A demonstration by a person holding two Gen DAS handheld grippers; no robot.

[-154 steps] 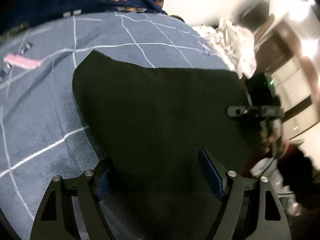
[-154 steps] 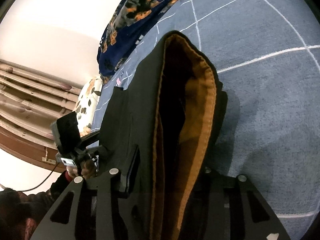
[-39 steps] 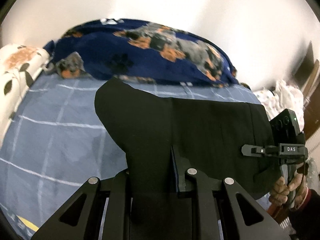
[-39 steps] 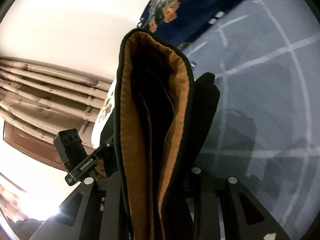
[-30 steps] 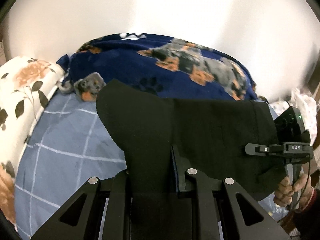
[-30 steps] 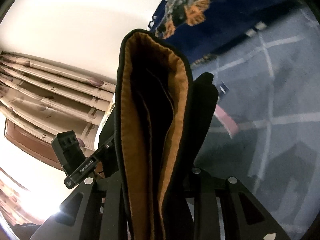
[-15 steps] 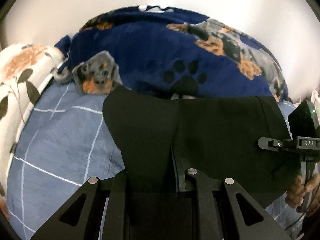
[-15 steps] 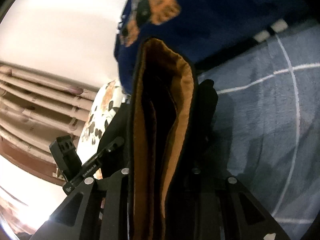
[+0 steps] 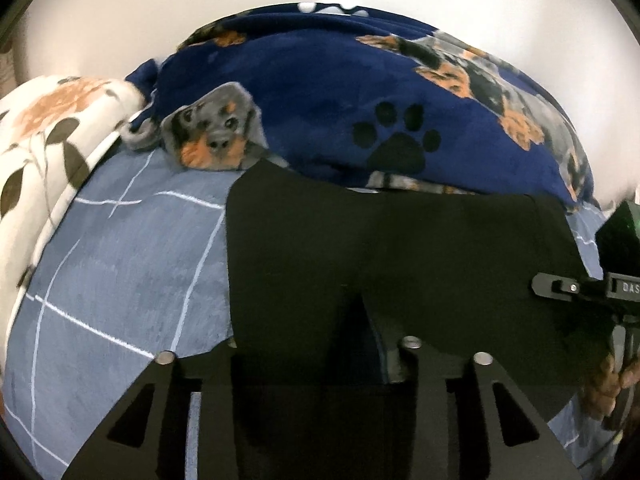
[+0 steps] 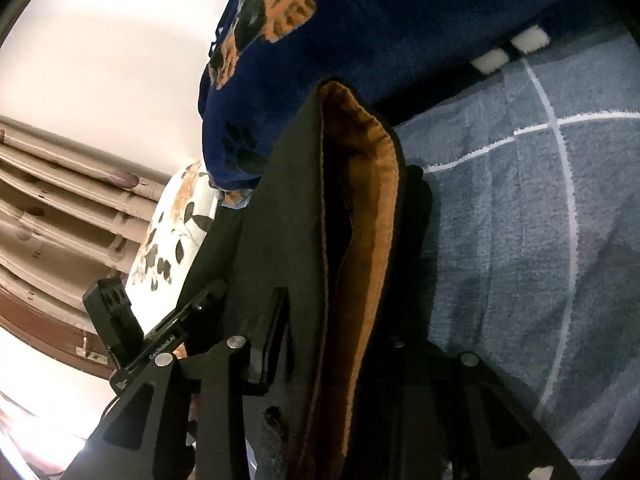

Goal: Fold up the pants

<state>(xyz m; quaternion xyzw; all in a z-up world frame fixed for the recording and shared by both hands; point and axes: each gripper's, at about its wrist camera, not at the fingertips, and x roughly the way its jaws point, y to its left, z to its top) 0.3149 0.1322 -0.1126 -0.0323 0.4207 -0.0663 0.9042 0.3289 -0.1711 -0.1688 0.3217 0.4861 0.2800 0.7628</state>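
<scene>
Pants [image 9: 400, 248] lie black on my blue checked bedspread [image 9: 120, 260]. Left gripper [image 9: 320, 344] jaws opening, cloth between them. Right gripper [image 10: 340, 344] opening too, waistband between.

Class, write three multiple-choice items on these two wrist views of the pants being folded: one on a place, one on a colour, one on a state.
1. Where do the pants lie?
A. on the blue checked bedcover
B. on a wooden floor
C. on a chair

2. What colour is the pants' lining?
A. white
B. orange-brown
C. green

3. How does the left gripper stand?
A. far from the pants
B. jaws opening, cloth between them
C. holding a pillow

Answers:
1 A, since the black cloth spreads over the bedcover, its far edge meeting the dog-print blanket.
2 B, seen at the open edge in the right wrist view.
3 B, since the cloth runs down between the parted fingers.
</scene>
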